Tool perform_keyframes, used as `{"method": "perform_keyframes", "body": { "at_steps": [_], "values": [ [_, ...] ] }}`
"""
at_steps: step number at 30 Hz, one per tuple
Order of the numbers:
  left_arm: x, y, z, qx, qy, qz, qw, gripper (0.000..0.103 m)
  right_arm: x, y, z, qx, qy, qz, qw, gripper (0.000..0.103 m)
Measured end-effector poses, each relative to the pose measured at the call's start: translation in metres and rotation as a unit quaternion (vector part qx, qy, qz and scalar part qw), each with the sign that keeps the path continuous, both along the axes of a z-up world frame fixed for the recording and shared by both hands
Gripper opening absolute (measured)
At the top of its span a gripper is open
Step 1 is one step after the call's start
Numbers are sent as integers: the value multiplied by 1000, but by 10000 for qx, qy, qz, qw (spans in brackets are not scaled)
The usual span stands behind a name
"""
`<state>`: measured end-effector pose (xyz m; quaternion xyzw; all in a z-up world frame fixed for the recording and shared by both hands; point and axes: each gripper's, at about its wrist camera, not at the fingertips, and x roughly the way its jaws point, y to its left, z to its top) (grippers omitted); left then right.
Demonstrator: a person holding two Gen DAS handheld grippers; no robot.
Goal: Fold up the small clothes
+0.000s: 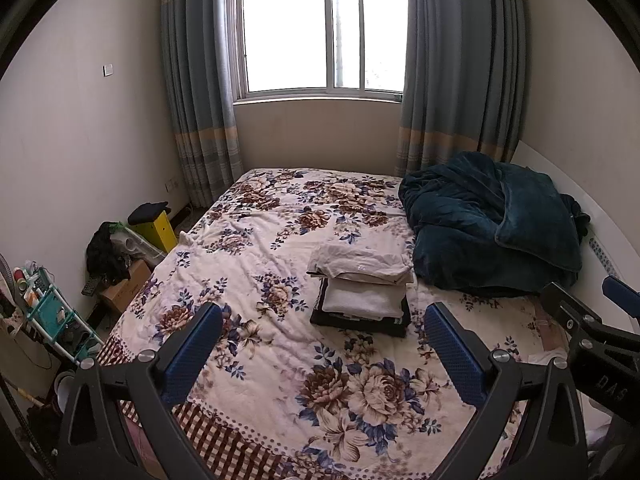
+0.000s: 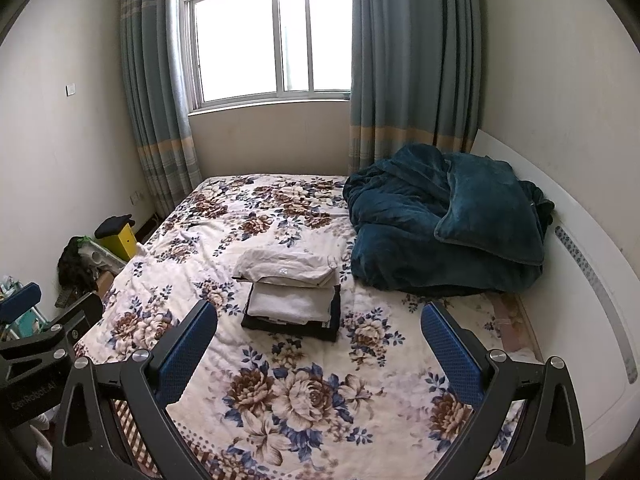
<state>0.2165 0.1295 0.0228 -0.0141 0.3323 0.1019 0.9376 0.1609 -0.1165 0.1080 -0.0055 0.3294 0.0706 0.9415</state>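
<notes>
Folded clothes (image 1: 362, 292) sit stacked mid-bed on the floral bedspread (image 1: 256, 264), pale pieces over a dark one (three layers at least). At far left a yellow box (image 1: 158, 230) stands on the floor. The left gripper (image 1: 324, 354) hangs above the near bedspread, fingers spread wide, gripping nothing. The right gripper (image 2: 320, 354) hovers likewise, spread and empty. A teal blanket (image 2: 444, 220) is heaped right of the stack.

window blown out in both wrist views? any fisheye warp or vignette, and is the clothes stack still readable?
Left wrist: window fully blown out, walls bow, black corners; folded stack sharp and evenly lit. Right wrist: window also clipped, headboard curves strongly; stack readable, soft shadows only.
</notes>
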Motion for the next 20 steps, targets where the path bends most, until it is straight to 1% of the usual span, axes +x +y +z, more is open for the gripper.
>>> {"method": "perform_keyframes", "body": {
  "at_steps": [20],
  "values": [
    [-4, 0, -2, -14, -18, 43, 10000, 103, -1, 0, -1, -12, -11, -11, 10000, 103]
  ]
}}
